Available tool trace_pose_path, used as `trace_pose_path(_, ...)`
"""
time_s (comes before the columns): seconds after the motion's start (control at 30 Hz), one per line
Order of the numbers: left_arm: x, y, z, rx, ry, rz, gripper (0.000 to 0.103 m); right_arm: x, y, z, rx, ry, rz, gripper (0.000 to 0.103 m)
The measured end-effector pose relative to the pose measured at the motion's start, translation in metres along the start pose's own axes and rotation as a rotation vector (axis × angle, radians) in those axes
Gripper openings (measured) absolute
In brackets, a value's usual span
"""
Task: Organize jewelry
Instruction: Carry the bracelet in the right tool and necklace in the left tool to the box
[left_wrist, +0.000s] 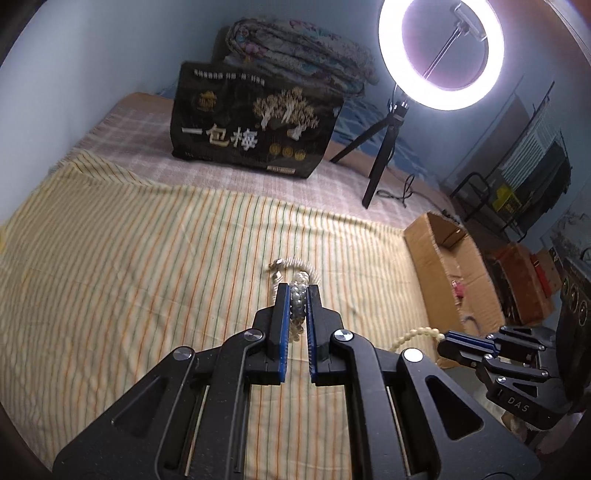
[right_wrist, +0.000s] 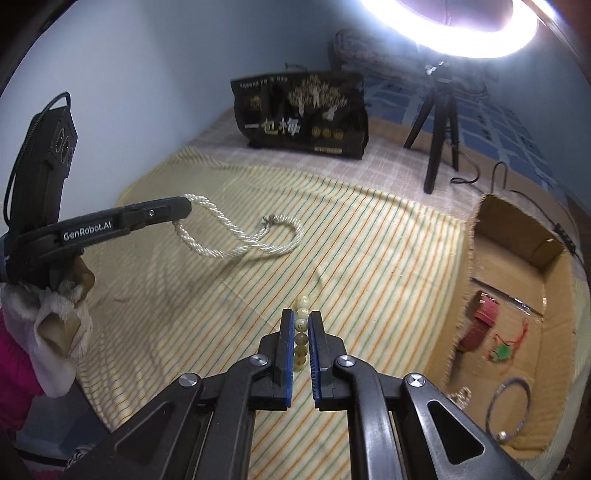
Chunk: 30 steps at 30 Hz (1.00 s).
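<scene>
My left gripper (left_wrist: 297, 293) is shut on a twisted white pearl necklace (left_wrist: 297, 308). In the right wrist view the necklace (right_wrist: 236, 236) hangs from the left gripper (right_wrist: 183, 210) in a long loop, its far end with the clasp resting on the striped cloth (right_wrist: 332, 240). My right gripper (right_wrist: 301, 320) is shut on a cream bead bracelet (right_wrist: 301, 332), held above the cloth. In the left wrist view the right gripper (left_wrist: 445, 341) sits at the lower right with the bracelet (left_wrist: 410, 338) sticking out of it.
An open cardboard box (right_wrist: 517, 258) lies to the right, holding a red band (right_wrist: 480, 325), a green charm (right_wrist: 500, 352) and a silver bangle (right_wrist: 509, 410). A black printed bag (right_wrist: 301, 114), a ring light tripod (right_wrist: 439, 122) and folded bedding (left_wrist: 295, 55) stand behind.
</scene>
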<state>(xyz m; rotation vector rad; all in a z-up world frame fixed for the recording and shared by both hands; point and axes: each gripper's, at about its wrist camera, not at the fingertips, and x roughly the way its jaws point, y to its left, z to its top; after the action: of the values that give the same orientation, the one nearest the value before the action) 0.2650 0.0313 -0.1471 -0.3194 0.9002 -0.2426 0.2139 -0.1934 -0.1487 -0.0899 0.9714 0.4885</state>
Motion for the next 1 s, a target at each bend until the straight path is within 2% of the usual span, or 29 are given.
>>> trace_pose_path(0.23, -0.04, -0.021, 0.012, 0.046, -0.064, -0.005, 0.006, -0.046, -0.009, -0.005, 0.027, -0.065, -0.02, 0.005)
trace_pose_path(0.5, -0.067, -0.058, 0.023, 0.101, -0.108, -0.04, 0.006, -0.087, -0.029, -0.016, 0.054, -0.111, -0.054, 0.005)
trace_pose_path(0.73, -0.068, -0.097, 0.032, 0.146, -0.121, -0.086, 0.006, -0.114, -0.058, -0.029, 0.092, -0.14, -0.095, 0.005)
trace_pose_path(1.0, -0.048, -0.157, 0.044, 0.206, -0.117, -0.144, 0.006, -0.128, -0.101, -0.045, 0.148, -0.147, -0.135, 0.005)
